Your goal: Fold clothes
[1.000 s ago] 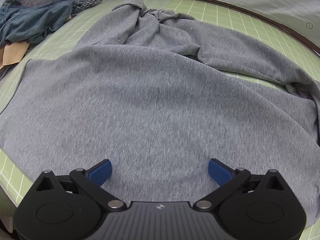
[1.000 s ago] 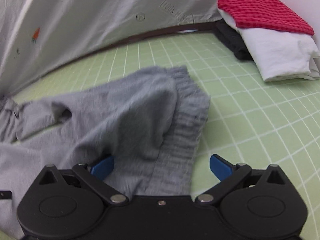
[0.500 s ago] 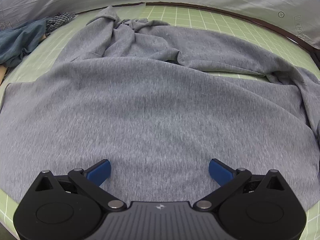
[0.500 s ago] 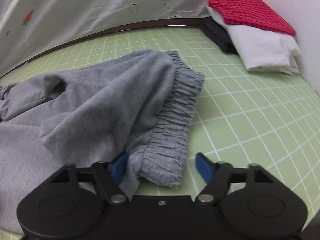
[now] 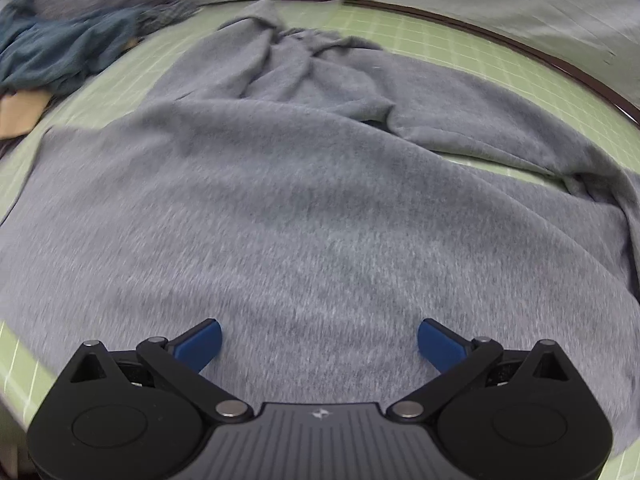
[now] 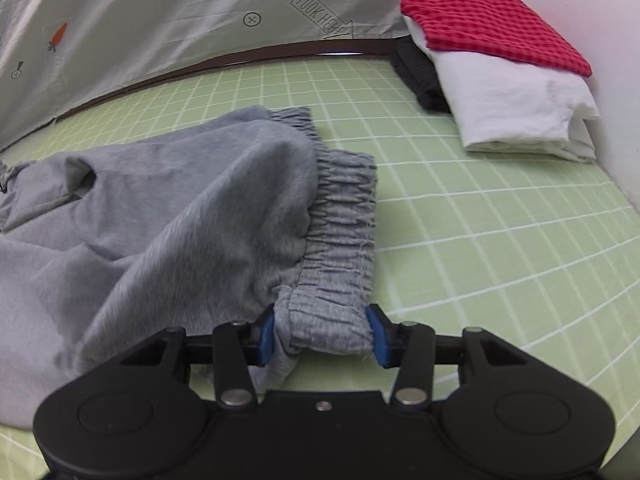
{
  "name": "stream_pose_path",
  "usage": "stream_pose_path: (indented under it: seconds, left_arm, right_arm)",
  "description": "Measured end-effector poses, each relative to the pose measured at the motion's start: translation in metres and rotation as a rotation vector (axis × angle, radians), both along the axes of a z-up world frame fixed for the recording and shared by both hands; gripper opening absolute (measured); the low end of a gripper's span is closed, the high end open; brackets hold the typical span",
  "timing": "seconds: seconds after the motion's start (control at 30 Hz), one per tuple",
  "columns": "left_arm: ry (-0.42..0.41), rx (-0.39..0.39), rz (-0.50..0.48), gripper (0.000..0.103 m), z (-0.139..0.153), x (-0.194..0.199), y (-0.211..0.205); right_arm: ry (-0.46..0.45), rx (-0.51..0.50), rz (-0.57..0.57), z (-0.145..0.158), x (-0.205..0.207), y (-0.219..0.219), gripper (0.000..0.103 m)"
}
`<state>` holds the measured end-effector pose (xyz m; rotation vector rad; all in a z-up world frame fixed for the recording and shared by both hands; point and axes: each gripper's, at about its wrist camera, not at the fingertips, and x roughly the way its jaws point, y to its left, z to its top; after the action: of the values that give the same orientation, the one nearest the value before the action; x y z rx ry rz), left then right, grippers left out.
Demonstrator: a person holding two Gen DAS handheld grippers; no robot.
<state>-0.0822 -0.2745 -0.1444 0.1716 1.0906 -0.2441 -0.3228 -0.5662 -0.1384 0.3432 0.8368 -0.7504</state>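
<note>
Grey sweatpants (image 5: 304, 208) lie spread on the green gridded mat (image 5: 460, 52), legs bunched toward the far edge. My left gripper (image 5: 319, 342) is open, its blue fingertips (image 5: 200, 342) wide apart just above the grey fabric, holding nothing. In the right wrist view the pants' elastic waistband (image 6: 340, 240) lies on the mat (image 6: 500, 240). My right gripper (image 6: 323, 334) has its blue pads (image 6: 376, 334) closing around the near corner of the waistband, with the bunched band between them.
A stack of folded clothes, red checked (image 6: 492, 24) on white (image 6: 520, 108) on black (image 6: 420, 76), sits at the far right by the wall. A heap of blue denim clothes (image 5: 60, 52) lies at the far left. A printed white sheet (image 6: 200, 20) hangs behind the mat.
My right gripper has narrowed from wide open to pinching the waistband corner. My left gripper stays open and has shifted slightly over the pants.
</note>
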Motion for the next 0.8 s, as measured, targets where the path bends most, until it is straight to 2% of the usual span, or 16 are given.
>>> stream_pose_path:
  seconds: [0.1, 0.3, 0.43, 0.57, 0.7, 0.77, 0.8]
  left_arm:
    - [-0.04, -0.032, 0.046, 0.103, 0.012, -0.019, -0.007]
    - [-0.079, -0.051, 0.05, 0.103, 0.019, -0.062, -0.036]
    - [-0.072, -0.045, 0.049, 0.103, 0.015, -0.086, -0.044]
    - [-0.077, -0.038, 0.075, 0.103, 0.017, -0.105, -0.028]
    - [-0.066, -0.029, 0.155, 0.103, 0.017, -0.108, 0.0]
    - [-0.068, -0.031, 0.201, 0.103, 0.019, -0.106, 0.02]
    - [-0.071, -0.032, 0.219, 0.103, 0.02, -0.103, 0.029]
  right_arm:
    - [0.041, -0.036, 0.009, 0.001, -0.017, -0.021, 0.047]
    - [0.151, -0.157, 0.01, -0.002, -0.051, -0.062, 0.046]
    - [0.15, -0.159, -0.032, -0.003, -0.074, -0.087, 0.047]
    - [0.159, -0.156, -0.04, -0.002, -0.078, -0.097, 0.052]
    - [0.171, -0.135, -0.122, -0.001, -0.079, -0.098, 0.084]
    - [0.166, -0.128, -0.144, -0.001, -0.077, -0.095, 0.086]
    - [0.155, -0.125, -0.152, 0.001, -0.075, -0.092, 0.09]
